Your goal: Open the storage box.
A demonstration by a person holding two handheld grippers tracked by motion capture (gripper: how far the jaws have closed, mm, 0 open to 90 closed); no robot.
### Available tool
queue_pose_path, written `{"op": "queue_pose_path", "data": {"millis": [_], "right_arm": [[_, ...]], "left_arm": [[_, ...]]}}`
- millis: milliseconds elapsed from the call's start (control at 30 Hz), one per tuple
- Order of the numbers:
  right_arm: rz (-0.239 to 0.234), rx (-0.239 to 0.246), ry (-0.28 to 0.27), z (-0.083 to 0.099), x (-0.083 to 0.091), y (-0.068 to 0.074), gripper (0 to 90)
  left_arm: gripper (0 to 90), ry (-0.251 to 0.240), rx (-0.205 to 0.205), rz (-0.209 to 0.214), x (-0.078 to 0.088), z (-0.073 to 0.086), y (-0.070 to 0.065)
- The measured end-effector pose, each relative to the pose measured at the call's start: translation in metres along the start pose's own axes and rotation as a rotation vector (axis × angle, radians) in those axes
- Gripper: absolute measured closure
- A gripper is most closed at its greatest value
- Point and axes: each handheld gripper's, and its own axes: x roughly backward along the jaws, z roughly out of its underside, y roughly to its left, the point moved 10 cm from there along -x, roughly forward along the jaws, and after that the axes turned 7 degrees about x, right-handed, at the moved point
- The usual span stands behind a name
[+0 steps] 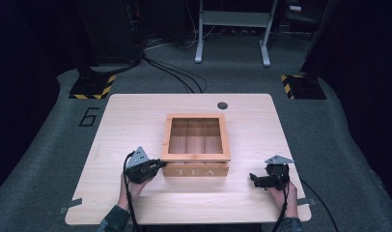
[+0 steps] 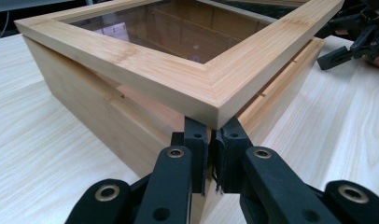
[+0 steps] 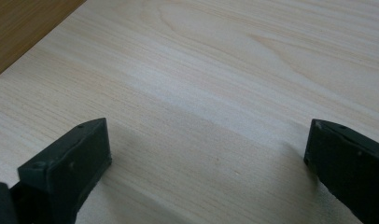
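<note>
A wooden tea box (image 1: pixel 196 170) marked TEA stands mid-table, under a glass-paned lid (image 1: pixel 196 156). In the left gripper view the lid (image 2: pixel 197 70) is raised a little off the box (image 2: pixel 99 116), with a gap showing beneath it. My left gripper (image 2: pixel 211 135) is shut, and its tips sit under the lid's near corner. The high view places this left gripper (image 1: pixel 160 164) at the box's front left corner. My right gripper (image 1: pixel 254 180) stands open over bare table to the box's right, its jaws (image 3: pixel 206 144) wide apart and holding nothing.
The light wooden table (image 1: pixel 136 116) has a dark round hole (image 1: pixel 222 105) behind the box. A darker wooden edge (image 3: pixel 19 28) shows at the upper left of the right gripper view. The right gripper (image 2: pixel 351 44) appears beyond the box. Cables and stand bases lie on the floor.
</note>
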Motion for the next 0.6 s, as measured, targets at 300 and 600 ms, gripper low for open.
{"op": "queue_pose_path", "data": {"millis": [300,600], "right_arm": [[0.000,0.000,-0.001,0.000,0.000,0.000,0.0],[0.000,0.000,0.000,0.000,0.000,0.000,0.0]], "left_arm": [[83.6,-0.008,0.023,-0.016,0.010,0.005,0.000],[79.6,0.025,0.034,-0.044,0.014,0.026,0.002]]}}
